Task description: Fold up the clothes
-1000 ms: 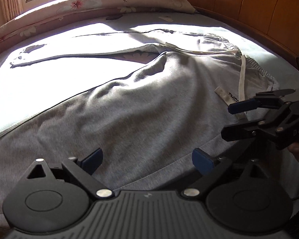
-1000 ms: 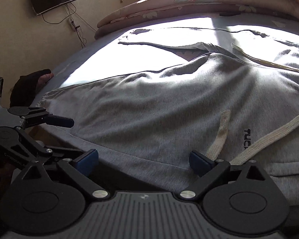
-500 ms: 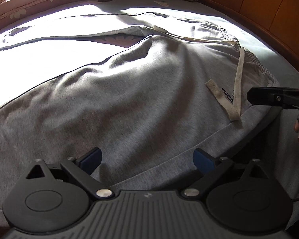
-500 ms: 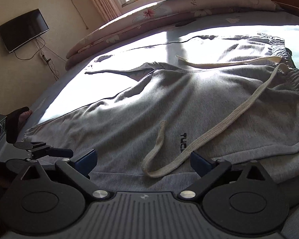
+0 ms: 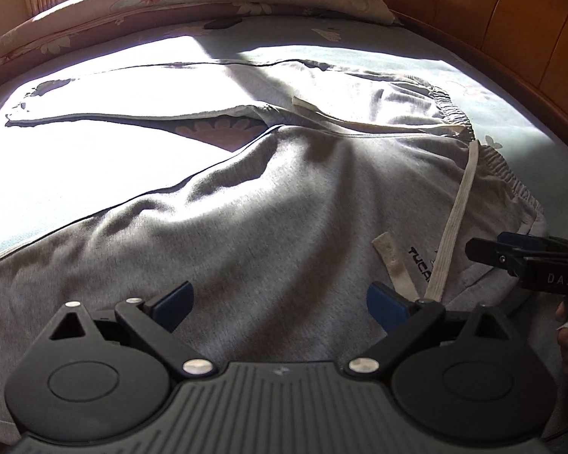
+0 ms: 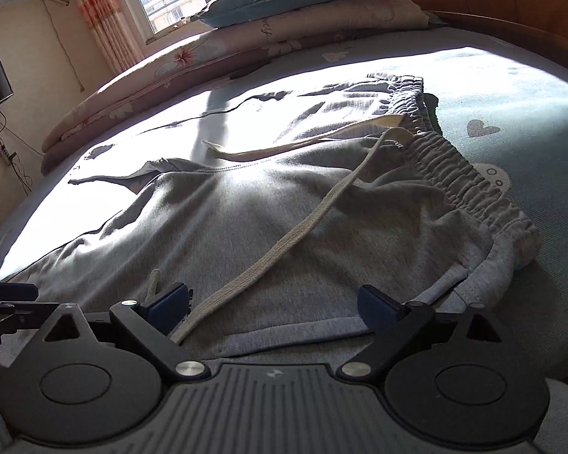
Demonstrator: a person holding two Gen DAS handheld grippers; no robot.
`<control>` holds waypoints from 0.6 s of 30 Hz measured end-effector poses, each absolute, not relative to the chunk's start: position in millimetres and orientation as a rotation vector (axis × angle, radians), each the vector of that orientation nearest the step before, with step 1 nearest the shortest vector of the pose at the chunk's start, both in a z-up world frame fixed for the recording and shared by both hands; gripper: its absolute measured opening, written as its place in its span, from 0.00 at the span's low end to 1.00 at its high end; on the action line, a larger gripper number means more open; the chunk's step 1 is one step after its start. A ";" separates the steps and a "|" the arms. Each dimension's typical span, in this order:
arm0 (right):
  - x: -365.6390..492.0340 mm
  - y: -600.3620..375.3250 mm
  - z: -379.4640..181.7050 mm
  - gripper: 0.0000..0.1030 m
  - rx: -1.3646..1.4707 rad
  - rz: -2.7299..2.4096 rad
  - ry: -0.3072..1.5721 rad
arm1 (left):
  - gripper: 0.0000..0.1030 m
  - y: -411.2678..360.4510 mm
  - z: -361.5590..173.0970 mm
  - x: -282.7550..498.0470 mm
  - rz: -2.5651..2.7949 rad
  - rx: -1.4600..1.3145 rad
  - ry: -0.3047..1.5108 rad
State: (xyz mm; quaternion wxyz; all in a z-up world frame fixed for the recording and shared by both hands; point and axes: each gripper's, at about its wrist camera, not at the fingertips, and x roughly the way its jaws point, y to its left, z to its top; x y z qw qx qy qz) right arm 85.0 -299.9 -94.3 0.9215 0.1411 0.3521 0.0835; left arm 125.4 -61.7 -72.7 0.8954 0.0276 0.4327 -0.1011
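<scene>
Grey sweatpants of soft jersey [image 5: 269, 204] lie spread across my bed's pale blue sheet [image 6: 511, 87], waistband toward the wooden headboard side, legs running off toward the opposite edge, one leg in full sun. The near side seam sits right at the bed's near edge, under both of my tools.

My left gripper [image 5: 280, 299] hangs above the thigh cloth with its blue pads spread wide and nothing between them. My right gripper [image 6: 272, 302] is likewise parted; its jaws have just been closing a little, but they have no hold on anything: the folded side hem passes below the gap and the pads do not press it.

The flat cream drawstring [image 6: 303, 227] is my main worry. It runs loose from the elastic waistband [image 6: 469, 189] diagonally down to my right tool's inner pad. If I close here I may well pinch the cord along with the hem, or the cord alone, and lifting would then drag the waistband into a bunch instead of carrying the leg over.

A second risk, I judge, is a shallow bite: the hem lies doubled at the bed's edge, so catching only the top layer would peel it open. Bright glare on the far leg [image 5: 106, 121] also hides its outline, which makes lining up the fold harder.
</scene>
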 end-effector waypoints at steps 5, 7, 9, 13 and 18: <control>83.9 -280.7 -82.0 0.57 0.266 0.377 0.683 | 0.95 -49.7 -64.8 129.9 -0.127 -0.001 0.874; 88.5 -262.5 -79.6 0.56 0.234 0.446 0.685 | 0.95 -42.0 -62.0 128.9 -0.112 -0.025 0.872; 98.3 -241.9 -82.7 0.56 0.212 0.499 0.713 | 0.95 -35.7 -62.1 126.4 -0.101 -0.032 0.872; 113.4 -218.5 -96.0 0.42 0.161 0.468 0.760 | 0.95 -24.3 -64.3 120.7 -0.082 -0.041 0.871; 113.0 -203.2 -84.9 0.06 0.123 0.539 0.726 | 0.95 -2.7 -62.6 115.3 -0.054 -0.113 0.847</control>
